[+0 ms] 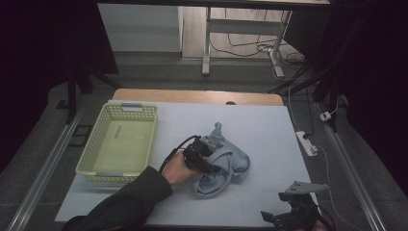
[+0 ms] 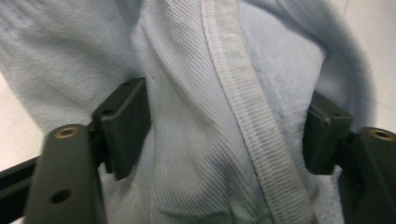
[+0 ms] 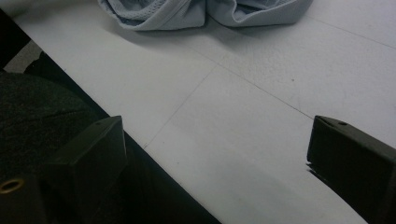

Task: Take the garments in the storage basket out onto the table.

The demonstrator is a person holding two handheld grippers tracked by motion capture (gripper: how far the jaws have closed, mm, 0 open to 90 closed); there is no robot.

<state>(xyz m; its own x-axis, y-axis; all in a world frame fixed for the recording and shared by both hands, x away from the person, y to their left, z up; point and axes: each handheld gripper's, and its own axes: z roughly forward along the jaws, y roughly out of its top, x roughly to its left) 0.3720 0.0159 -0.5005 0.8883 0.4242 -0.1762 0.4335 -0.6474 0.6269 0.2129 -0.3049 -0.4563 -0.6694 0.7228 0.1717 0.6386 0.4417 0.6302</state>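
Note:
A crumpled light-blue garment (image 1: 232, 162) lies on the white table cover, right of centre. My left gripper (image 1: 214, 168) reaches into it from the left, held in a hand with a dark sleeve. In the left gripper view its jaws (image 2: 229, 135) stand apart, and ribbed blue cloth (image 2: 196, 116) with a stitched hem lies loosely between them. My right gripper (image 1: 275, 216) hovers at the table's near right edge. It is open, and nothing but bare table shows between its fingers (image 3: 215, 154). The garment's folded edge (image 3: 159, 14) lies well beyond it.
A pale yellow-green plastic basket (image 1: 92, 153) stands on the left of the table with nothing in it. The white cover (image 1: 269, 125) stretches bare behind and to the right of the garment. A power strip (image 1: 308, 143) and cables lie on the floor to the right.

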